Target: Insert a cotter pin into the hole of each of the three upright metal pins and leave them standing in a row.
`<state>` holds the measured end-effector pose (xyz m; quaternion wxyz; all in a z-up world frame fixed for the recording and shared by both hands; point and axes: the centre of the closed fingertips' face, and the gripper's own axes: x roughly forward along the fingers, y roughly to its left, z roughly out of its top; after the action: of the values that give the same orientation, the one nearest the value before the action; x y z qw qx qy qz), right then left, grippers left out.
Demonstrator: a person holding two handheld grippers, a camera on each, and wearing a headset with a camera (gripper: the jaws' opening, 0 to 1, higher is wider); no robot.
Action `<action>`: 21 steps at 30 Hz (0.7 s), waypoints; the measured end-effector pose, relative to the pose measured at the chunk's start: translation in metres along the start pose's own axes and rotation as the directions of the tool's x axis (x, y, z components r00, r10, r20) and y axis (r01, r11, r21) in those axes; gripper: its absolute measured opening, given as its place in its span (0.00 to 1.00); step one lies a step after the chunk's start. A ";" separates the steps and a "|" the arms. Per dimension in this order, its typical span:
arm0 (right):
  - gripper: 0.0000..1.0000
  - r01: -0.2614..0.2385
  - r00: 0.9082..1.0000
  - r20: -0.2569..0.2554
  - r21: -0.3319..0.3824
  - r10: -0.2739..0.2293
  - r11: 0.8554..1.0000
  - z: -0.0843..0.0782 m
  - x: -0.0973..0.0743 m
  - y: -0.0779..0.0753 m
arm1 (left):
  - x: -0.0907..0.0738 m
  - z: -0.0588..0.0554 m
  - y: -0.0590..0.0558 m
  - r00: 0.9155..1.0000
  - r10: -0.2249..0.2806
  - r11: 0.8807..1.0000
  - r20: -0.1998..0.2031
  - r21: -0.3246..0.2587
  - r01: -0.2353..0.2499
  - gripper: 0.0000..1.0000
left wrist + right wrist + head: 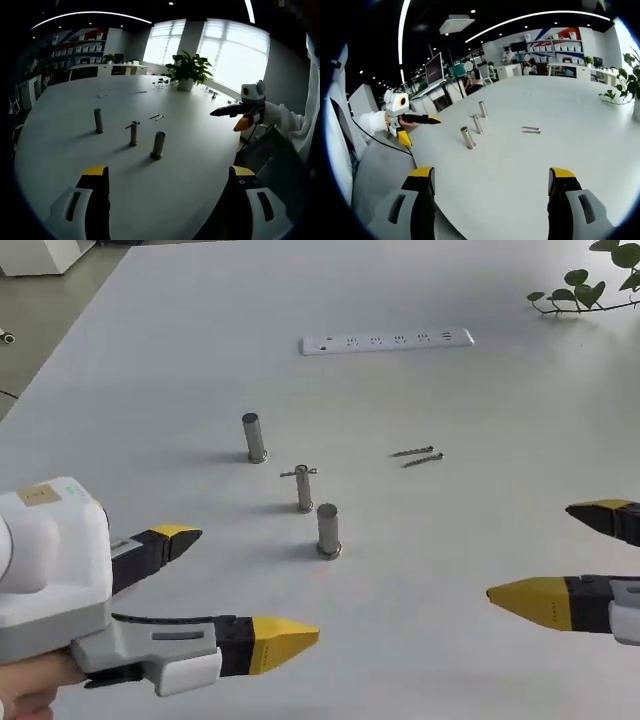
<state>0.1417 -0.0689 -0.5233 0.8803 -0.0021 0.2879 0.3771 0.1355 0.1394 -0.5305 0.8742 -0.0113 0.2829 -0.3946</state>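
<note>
Metal middle pin (pixel 304 494), cotter pin (pixel 298 473) inside

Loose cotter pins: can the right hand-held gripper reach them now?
Probably yes. The right hand-held gripper is open, with bare table between it and the two cotter pins; the upright metal pins stand off to the left, out of the path.

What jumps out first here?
Three upright metal pins stand in a diagonal row mid-table; the middle one carries a cotter pin. Two loose cotter pins lie to their right. The left hand-held gripper and right hand-held gripper hover open and empty in the foreground.
</note>
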 end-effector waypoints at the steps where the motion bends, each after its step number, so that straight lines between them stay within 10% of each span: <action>1: 0.92 -0.002 1.000 -0.011 0.001 0.002 1.000 0.000 0.000 -0.001 | -0.001 0.001 0.001 1.000 0.003 1.000 0.004 -0.003 -0.003 0.99; 12: 0.90 -0.035 0.999 -0.042 -0.091 0.031 0.995 0.033 0.008 -0.015 | -0.003 -0.002 0.001 1.000 0.024 1.000 0.002 -0.011 -0.024 0.99; 21: 0.90 -0.130 0.980 -0.187 -0.312 0.073 0.941 0.056 0.030 -0.022 | -0.009 -0.002 0.001 0.999 0.032 0.999 0.016 -0.043 -0.032 0.99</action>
<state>0.2012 -0.0530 -0.4964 0.8190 -0.1638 0.2972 0.4626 0.1304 0.1470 -0.5286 0.8823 -0.0290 0.2840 -0.3742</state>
